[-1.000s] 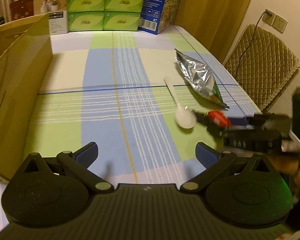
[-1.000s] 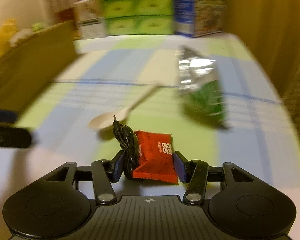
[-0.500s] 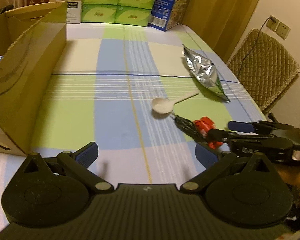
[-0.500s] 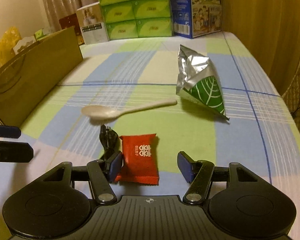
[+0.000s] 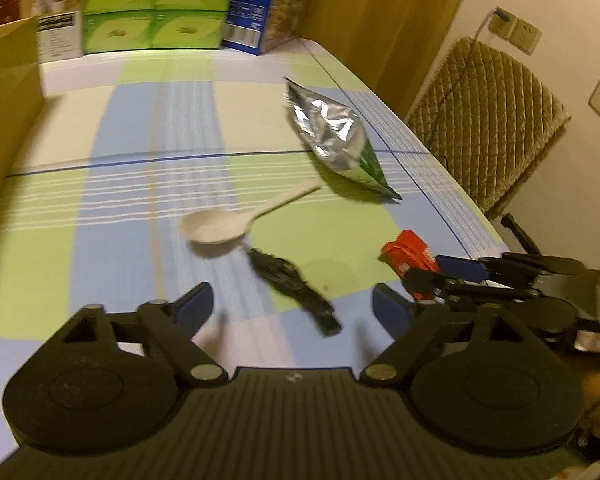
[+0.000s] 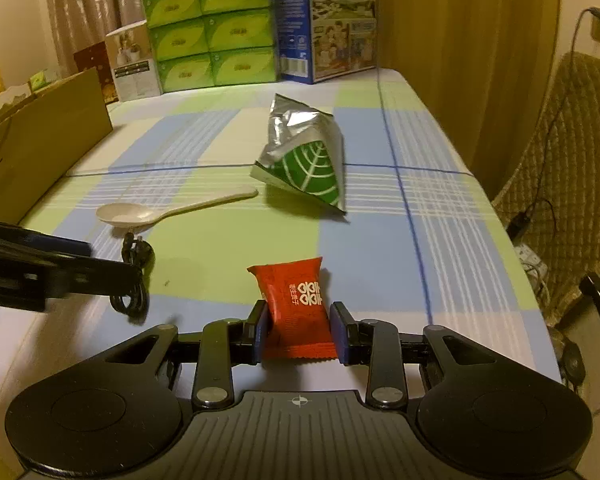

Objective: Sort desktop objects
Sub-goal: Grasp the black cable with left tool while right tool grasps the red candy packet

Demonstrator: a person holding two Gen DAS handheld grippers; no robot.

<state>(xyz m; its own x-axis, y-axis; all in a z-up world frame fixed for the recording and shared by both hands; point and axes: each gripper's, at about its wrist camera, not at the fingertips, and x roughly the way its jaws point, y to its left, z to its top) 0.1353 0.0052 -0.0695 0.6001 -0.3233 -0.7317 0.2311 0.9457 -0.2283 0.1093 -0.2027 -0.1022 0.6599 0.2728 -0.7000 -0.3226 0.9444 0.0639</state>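
Both jaws of the right gripper (image 6: 299,334) pinch the red packet (image 6: 296,304).

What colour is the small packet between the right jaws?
Red with white print, clearest in the right wrist view: the candy packet.

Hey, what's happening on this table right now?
A person is sorting loose items with two handheld grippers. The right gripper has its jaws closed on a red snack packet near the table's front edge. The left gripper is open and empty, hovering above a bundled black cable. A white spoon and a silver-and-green foil bag lie on the checked tablecloth, and a cardboard box sits on the left.
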